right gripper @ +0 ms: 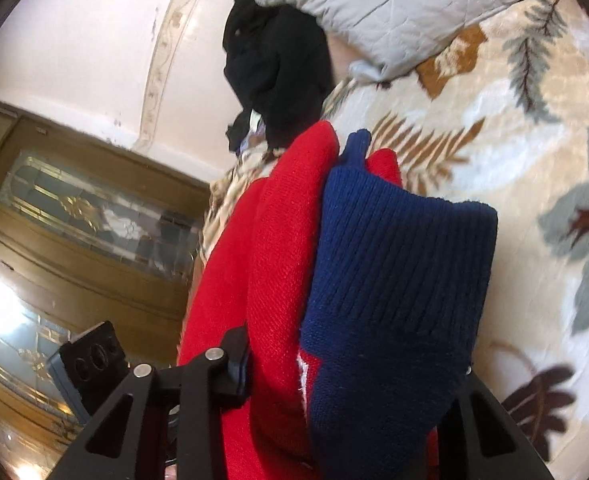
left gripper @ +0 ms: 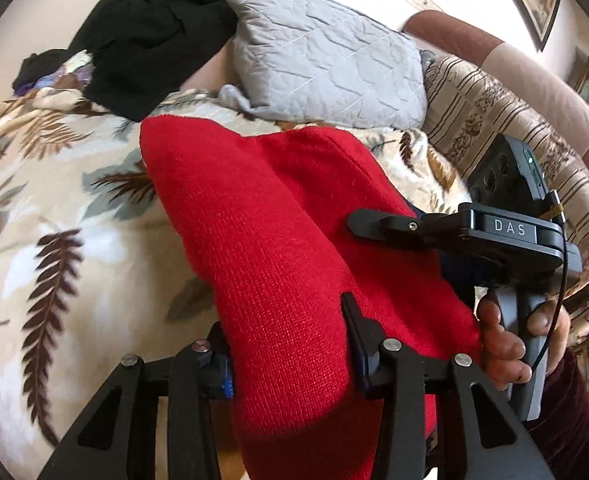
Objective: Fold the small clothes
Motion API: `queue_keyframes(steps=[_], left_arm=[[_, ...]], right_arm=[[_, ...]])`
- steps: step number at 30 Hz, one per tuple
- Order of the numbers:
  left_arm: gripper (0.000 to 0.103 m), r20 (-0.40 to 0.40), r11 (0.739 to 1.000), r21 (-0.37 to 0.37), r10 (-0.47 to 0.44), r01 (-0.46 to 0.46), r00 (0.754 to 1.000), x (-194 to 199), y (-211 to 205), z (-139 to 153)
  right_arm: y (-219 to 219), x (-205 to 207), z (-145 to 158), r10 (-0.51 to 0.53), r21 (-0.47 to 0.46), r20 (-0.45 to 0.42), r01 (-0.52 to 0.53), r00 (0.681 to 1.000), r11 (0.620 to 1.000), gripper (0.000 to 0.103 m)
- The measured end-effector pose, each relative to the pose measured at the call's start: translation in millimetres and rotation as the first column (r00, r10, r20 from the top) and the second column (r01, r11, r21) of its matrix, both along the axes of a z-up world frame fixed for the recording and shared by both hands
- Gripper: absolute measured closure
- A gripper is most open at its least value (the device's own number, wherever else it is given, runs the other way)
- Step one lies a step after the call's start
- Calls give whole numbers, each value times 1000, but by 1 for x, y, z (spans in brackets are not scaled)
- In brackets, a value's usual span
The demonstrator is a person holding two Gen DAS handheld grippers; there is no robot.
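A red knitted garment (left gripper: 262, 240) with a navy ribbed cuff (right gripper: 398, 280) hangs lifted above the leaf-patterned blanket (left gripper: 46, 208). My left gripper (left gripper: 290, 344) is shut on a thick fold of the red knit, which bulges between its black fingers (left gripper: 358, 336). My right gripper (right gripper: 350, 364) is shut on the red and navy bundle, its right finger hidden behind the cloth. In the left wrist view the right gripper (left gripper: 378, 226) comes in from the right, held by a hand (left gripper: 502, 344), its tip against the red fabric.
A grey quilted pillow (left gripper: 326, 64) and a heap of black clothes (left gripper: 150, 40) lie at the far side of the blanket. A striped sofa back (left gripper: 506, 120) curves along the right. A wooden door with glass panels (right gripper: 78, 208) stands to the left in the right wrist view.
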State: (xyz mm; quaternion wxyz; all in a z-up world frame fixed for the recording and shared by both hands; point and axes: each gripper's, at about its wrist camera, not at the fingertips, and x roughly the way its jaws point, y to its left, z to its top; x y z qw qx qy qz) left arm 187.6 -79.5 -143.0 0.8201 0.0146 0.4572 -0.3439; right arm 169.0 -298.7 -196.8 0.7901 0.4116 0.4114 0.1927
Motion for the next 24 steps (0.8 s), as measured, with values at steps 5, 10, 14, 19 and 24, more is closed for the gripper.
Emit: queue_keyframes(steps=[5,10,14,19,24], left_arm=[[58,37,998,52,17,-19,999,-23,3,-4],[58,62,994,106,20,-27,998,-36,-3,-11],[58,95,989,144,25,-39,995,-42,-9,-15],[58,104,986,160,32,-49,994,-42,-10,-17],[58,101,984,168,35,-52,994,-41,-10,-20]], right_arm=[[9,-12,-6,2,-7,-9,-2,1000,1000,63],[9,-20,-14,-10,-22,-31,9,999,1000,63],[8,-21,-17,-9,-31,-36,8,999,999,63],[9,-21,-17,-4,-39,-44,3,999,999,63],[7,-24,-20,-8,-40,-57,5,998,999,63]])
